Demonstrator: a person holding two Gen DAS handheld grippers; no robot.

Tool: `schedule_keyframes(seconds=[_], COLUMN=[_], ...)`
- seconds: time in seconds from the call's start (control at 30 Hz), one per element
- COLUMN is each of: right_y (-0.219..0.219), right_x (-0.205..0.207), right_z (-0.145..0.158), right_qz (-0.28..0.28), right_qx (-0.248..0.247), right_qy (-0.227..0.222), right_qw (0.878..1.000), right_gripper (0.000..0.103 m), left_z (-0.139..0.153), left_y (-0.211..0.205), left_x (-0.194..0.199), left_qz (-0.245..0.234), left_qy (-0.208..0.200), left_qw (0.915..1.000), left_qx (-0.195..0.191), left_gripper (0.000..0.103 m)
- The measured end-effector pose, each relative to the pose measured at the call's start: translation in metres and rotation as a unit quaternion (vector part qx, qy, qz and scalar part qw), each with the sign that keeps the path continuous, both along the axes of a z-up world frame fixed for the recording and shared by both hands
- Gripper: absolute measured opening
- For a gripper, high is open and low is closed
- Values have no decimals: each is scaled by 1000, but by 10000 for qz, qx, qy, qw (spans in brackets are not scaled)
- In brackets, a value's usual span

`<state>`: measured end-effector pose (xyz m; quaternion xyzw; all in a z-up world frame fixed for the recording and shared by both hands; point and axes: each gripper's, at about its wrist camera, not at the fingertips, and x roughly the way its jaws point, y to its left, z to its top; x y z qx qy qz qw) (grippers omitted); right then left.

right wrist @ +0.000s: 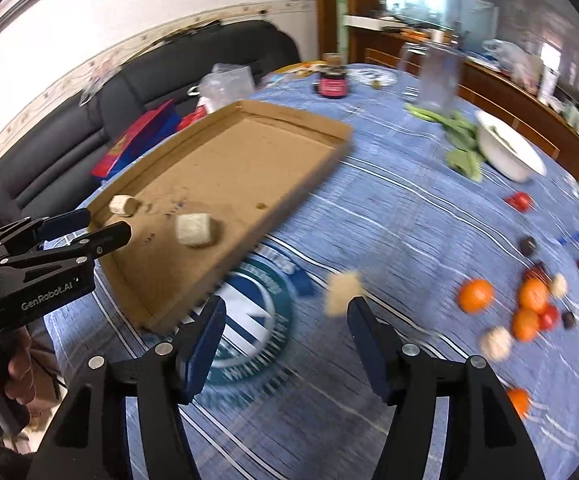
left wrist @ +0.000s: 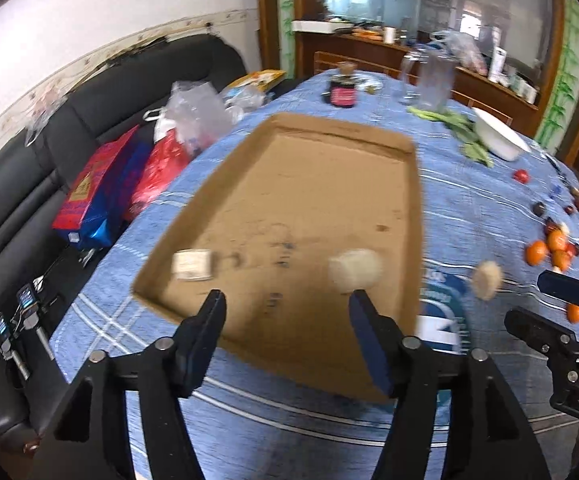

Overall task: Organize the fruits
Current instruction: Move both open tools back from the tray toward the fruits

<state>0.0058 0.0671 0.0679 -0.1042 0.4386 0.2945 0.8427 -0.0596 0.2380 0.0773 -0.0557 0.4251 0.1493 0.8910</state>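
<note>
Both grippers, left (left wrist: 287, 306) and right (right wrist: 287, 312), are sitting open, empty. Cardboard tray (right wrist: 331, 152) is lying long axis toward table's far edge; pale blocks inside, possibly fruit, blurred.

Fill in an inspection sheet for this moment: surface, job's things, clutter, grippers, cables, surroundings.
Surface: table under a blue striped cloth.
Job's things: shallow cardboard tray holding two pale blocks; a third pale piece on the cloth beside it; oranges and small dark fruits at the right, outside the tray.
Clutter: white bowl, leafy greens, dark jar, clear plastic jug.
Grippers: left gripper open, nothing between its fingers; right gripper open, likewise empty.
Cables: nothing seen.
Surroundings: black sofa with bags; wooden sideboard behind.
</note>
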Motion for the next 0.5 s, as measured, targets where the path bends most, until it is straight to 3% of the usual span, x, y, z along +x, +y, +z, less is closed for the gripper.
schedule_keyframes(seconds=[0.23,0.37,0.5], right_y=[-70,-111,-159], right_x=[-8,-16,-19], right_z=[9,17,19], right_qz=[-821,-1312,-1835], right_qx=[-195,-315,-182], right_qy=[-145,-300,-220], right_qw=[9963,9904,9826], right_gripper=[68,77,78], left_z=[4,1,-3], left_y=[-63,-96,-127], left_x=[13,22,32], left_qz=[-466,-720,-989], left_qy=[-44,10,69], left_qw=[9988,9973,9949], left_qx=[135,154,167], left_gripper=[72,72,72])
